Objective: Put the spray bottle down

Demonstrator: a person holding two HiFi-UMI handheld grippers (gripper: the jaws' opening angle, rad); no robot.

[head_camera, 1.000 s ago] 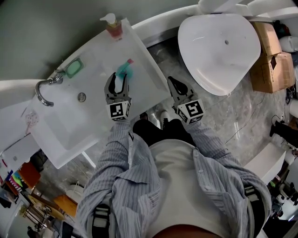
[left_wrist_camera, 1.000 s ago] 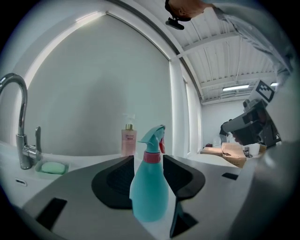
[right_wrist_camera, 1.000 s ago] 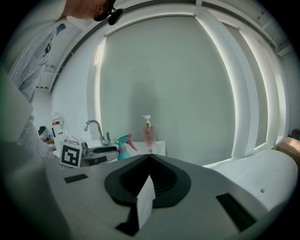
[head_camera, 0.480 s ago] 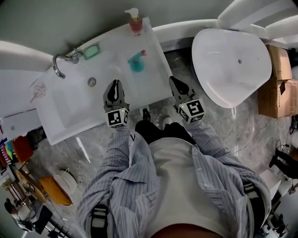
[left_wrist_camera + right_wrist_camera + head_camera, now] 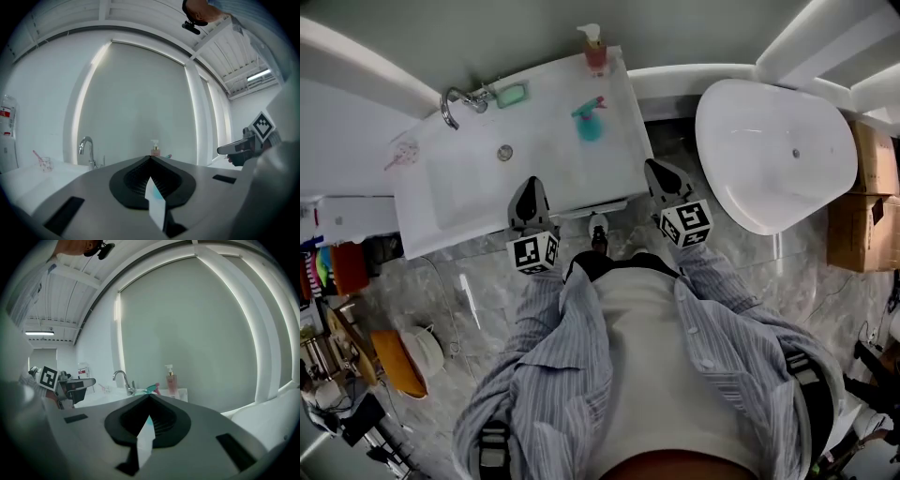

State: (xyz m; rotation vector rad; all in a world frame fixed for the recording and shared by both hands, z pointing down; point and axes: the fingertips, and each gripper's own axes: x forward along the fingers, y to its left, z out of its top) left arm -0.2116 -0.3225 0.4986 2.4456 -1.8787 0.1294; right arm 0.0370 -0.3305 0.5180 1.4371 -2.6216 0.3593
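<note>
Near the top centre of the head view, the teal spray bottle is seen on the white desk, right of the faucet and below the soap dispenser. Both tongs are clenched on nothing. The left tongs are at the desk's lower edge and the right tongs just past its right edge, both well apart from the bottle.

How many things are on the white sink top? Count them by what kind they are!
bottles: 2 (spray bottle, pump bottle)
green dish: 1
cup: 1
tap: 1
total: 5
</note>
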